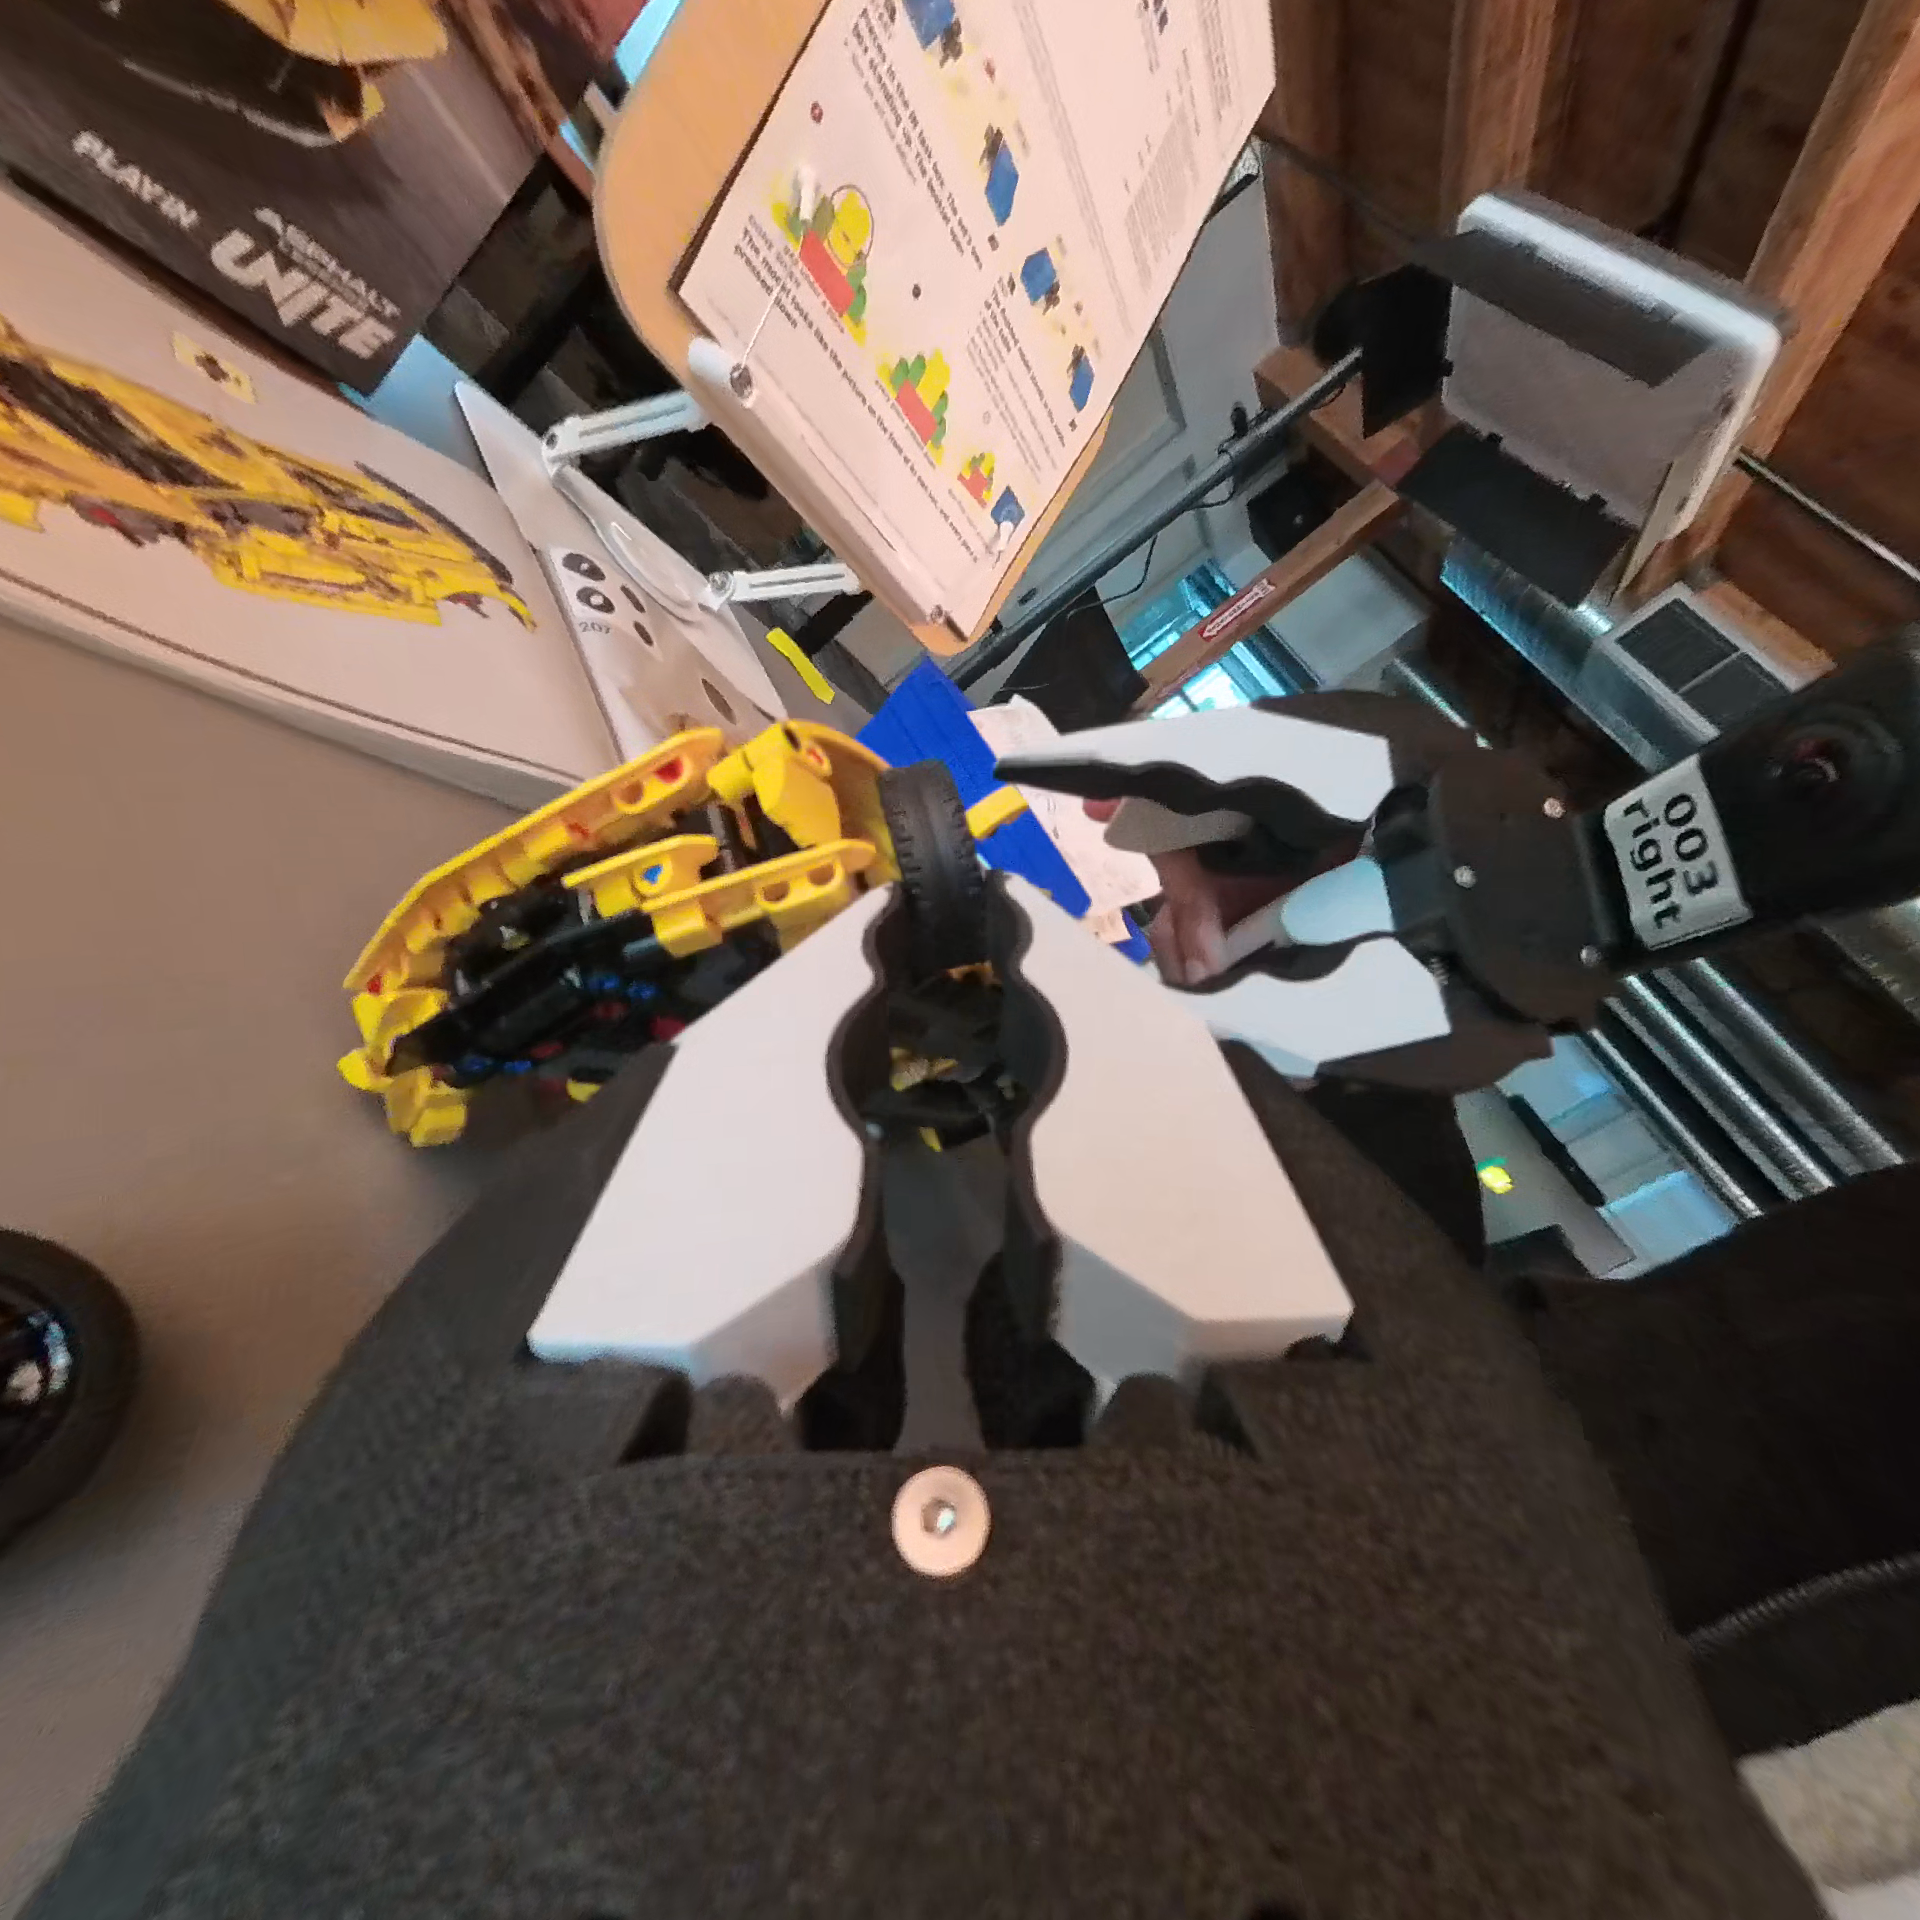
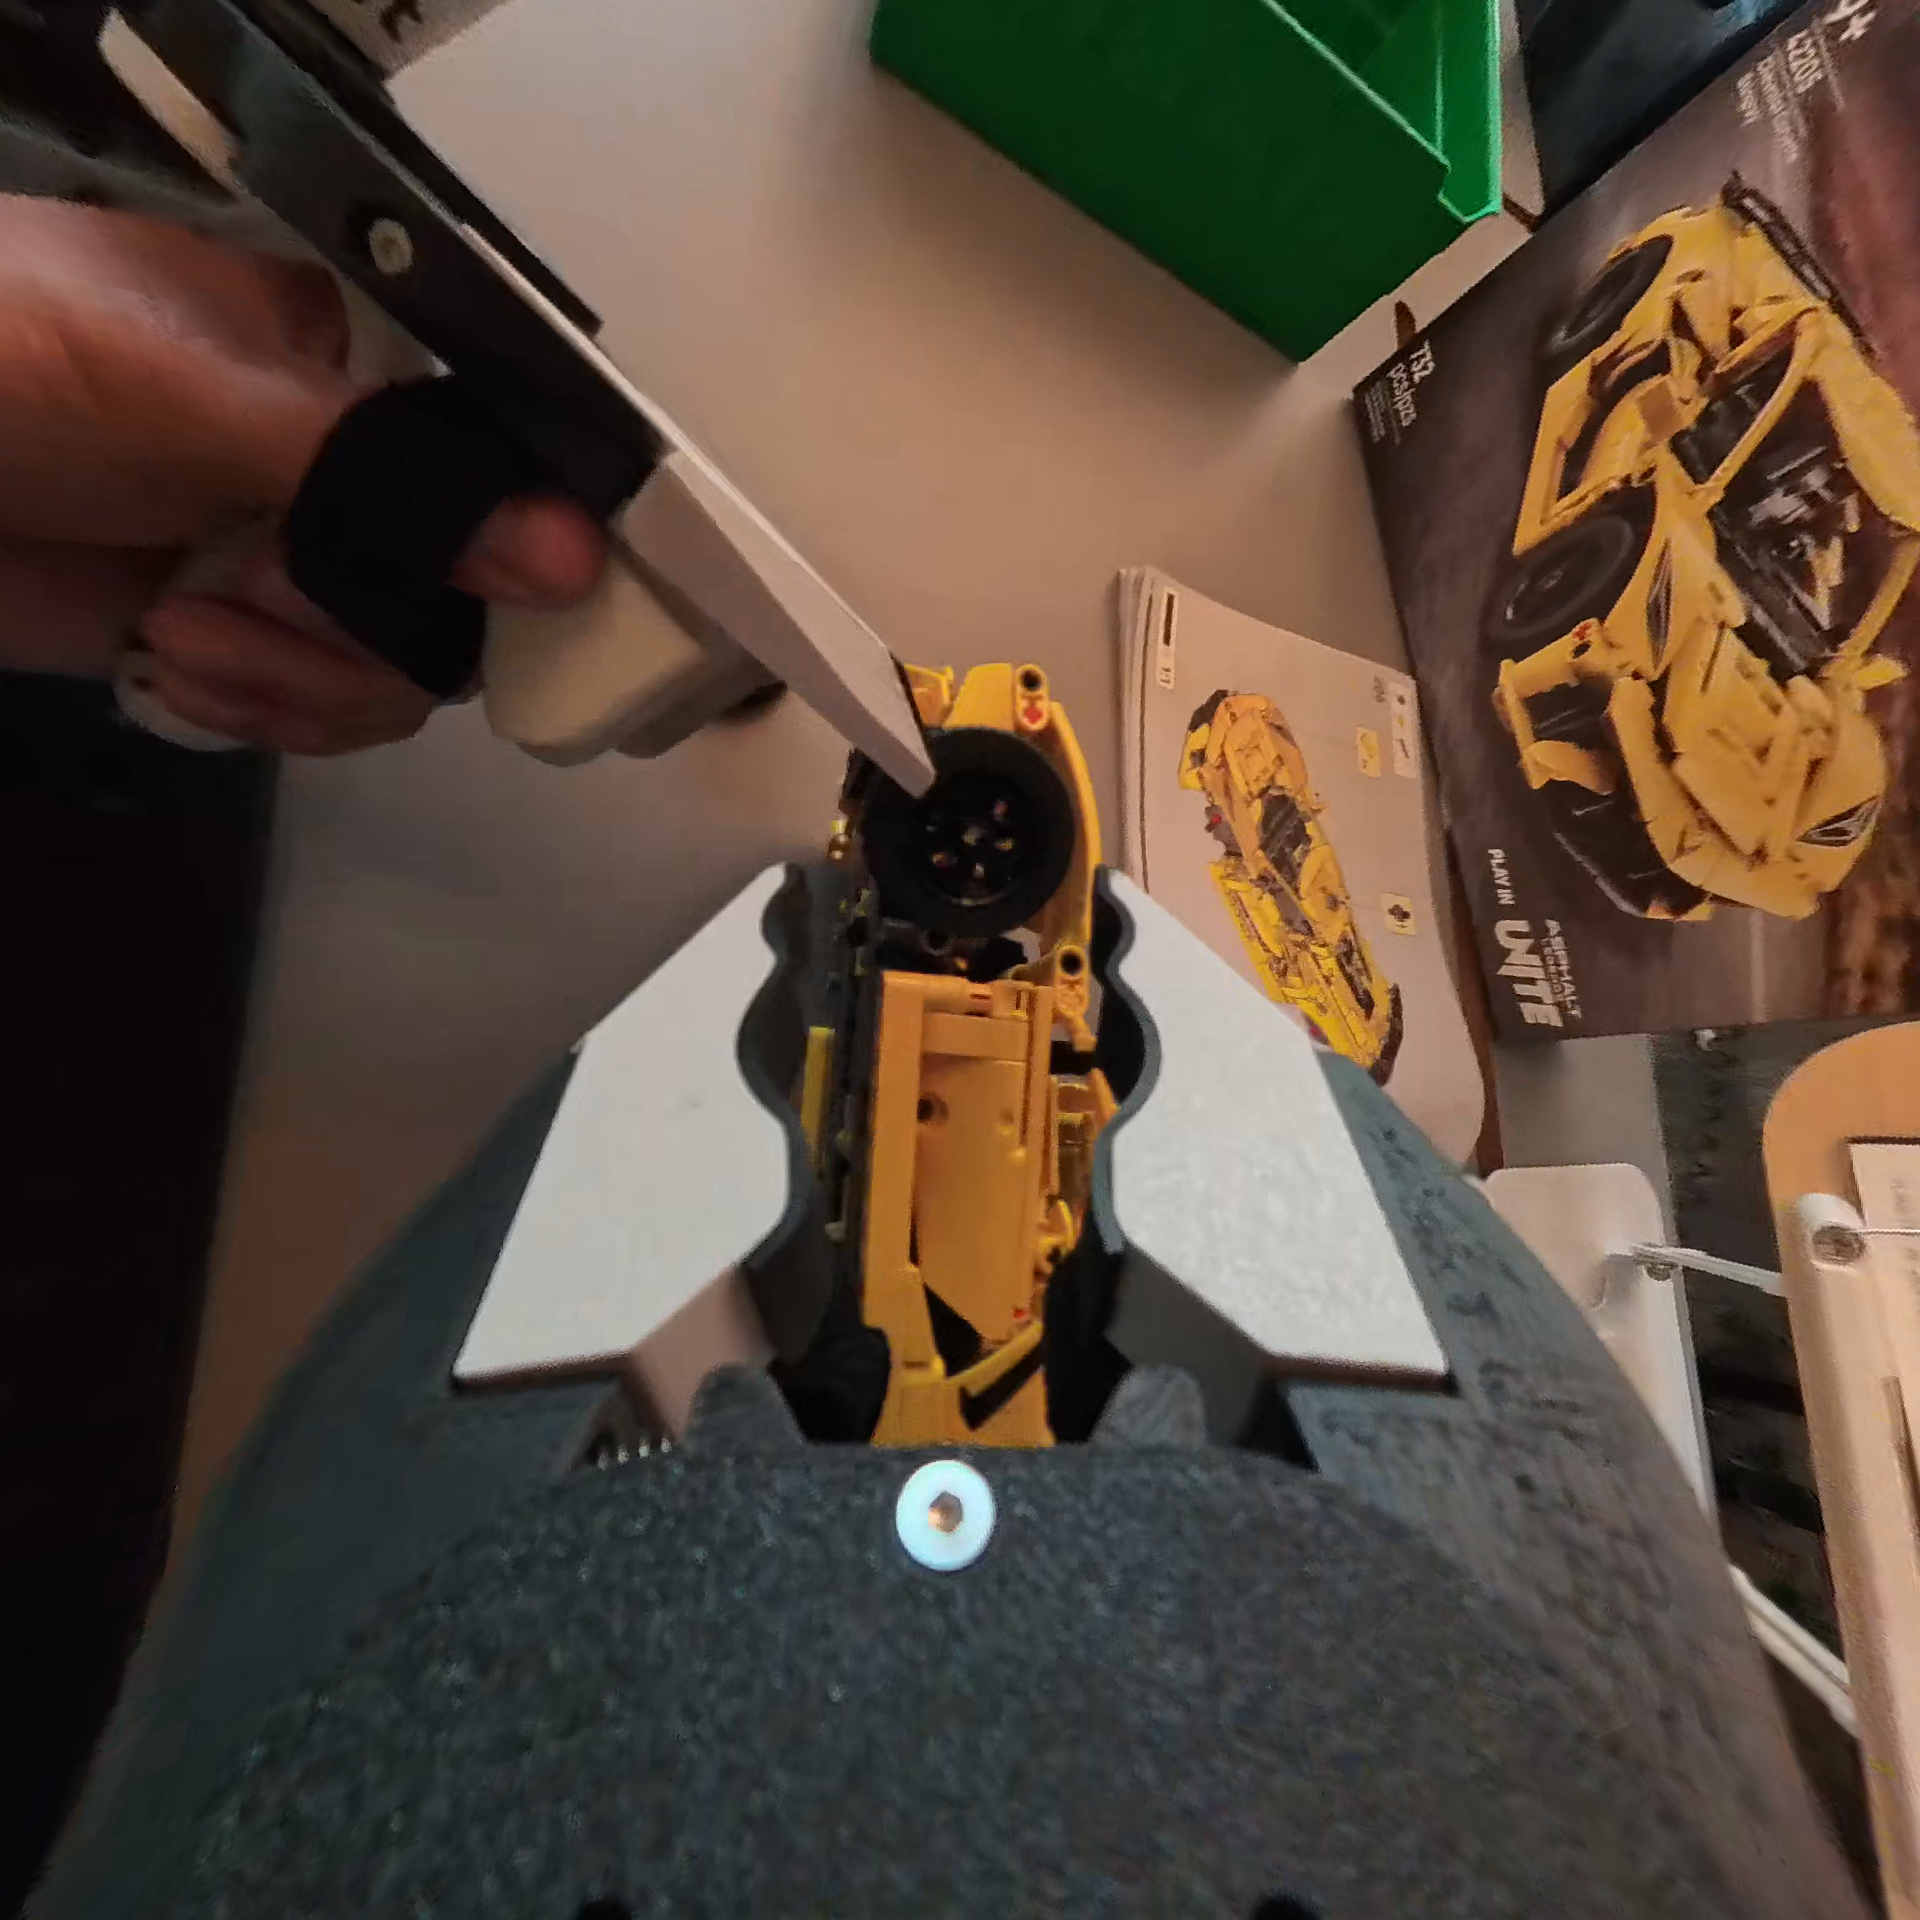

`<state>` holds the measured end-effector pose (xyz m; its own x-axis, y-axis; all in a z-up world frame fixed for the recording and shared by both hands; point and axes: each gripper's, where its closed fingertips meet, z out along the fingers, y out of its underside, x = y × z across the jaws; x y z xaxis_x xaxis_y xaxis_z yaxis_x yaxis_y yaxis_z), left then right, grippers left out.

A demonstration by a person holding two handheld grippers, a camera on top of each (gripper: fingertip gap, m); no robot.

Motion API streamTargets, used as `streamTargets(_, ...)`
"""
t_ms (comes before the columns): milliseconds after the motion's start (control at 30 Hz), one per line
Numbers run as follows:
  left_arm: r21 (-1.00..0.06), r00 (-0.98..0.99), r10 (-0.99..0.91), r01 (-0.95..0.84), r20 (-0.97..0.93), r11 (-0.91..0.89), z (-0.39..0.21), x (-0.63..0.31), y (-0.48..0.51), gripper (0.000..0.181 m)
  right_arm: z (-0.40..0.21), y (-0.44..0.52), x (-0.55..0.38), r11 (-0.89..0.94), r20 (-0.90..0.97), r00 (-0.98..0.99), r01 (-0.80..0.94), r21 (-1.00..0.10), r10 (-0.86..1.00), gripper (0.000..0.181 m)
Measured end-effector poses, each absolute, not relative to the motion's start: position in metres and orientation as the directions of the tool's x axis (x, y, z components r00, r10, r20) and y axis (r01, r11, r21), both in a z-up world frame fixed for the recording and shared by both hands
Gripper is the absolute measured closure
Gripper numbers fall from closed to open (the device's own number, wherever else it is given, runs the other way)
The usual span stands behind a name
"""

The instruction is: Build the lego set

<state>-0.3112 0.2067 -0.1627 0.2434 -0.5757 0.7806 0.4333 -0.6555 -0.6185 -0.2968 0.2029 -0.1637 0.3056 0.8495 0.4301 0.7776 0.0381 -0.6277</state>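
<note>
The partly built yellow and black lego car [image 1: 623,904] lies on its side on the beige table [image 2: 987,416]. A black wheel [image 1: 930,831] sits in its yellow wheel arch, hub facing up in the right wrist view [image 2: 977,842]. My left gripper [image 1: 940,904] is shut on this wheel, one finger on each face; its white fingertip [image 2: 914,764] rests on the hub side. My right gripper [image 2: 948,883] is open and hovers above the car [image 2: 966,1143], which shows through its gap. In the left wrist view the right gripper [image 1: 1081,873] holds nothing.
A loose black wheel [image 1: 42,1371] lies on the table at the lower left. The instruction booklet [image 2: 1278,821] and the set's box [image 2: 1683,582] lie beside the car. A green bin [image 2: 1195,156], a blue bin [image 1: 935,727] and a board with printed sheets [image 1: 935,312] stand around. Left and right tips are no more than a few centimetres apart.
</note>
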Motion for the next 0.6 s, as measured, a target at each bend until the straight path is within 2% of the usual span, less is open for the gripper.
streamTargets(167, -0.534, 0.182, -0.514, 0.460, 0.838, -0.709, -0.165, -0.309, 0.209, 0.166, -0.177, 0.202, -0.302, 0.137, 0.557, 0.273, 0.799, -0.585, 0.785, 0.130)
streamTargets(300, -0.503, 0.162, -0.486, 0.445, 0.859, -0.741, -0.166, -0.308, 0.208, 0.167, -0.176, 0.208, -0.301, 0.226, 0.686, 0.260, 0.815, -0.533, 0.680, 0.132)
streamTargets(400, -0.486, 0.152, -0.470, 0.432, 0.870, -0.759, -0.166, -0.309, 0.207, 0.167, -0.173, 0.208, -0.302, 0.255, 0.711, 0.269, 0.804, -0.537, 0.649, 0.133)
streamTargets(600, -0.520, 0.208, -0.477, 0.388, 0.854, -0.761, -0.168, -0.306, 0.205, 0.166, -0.178, 0.208, -0.298, 0.259, 0.722, 0.258, 0.813, -0.521, 0.642, 0.135)
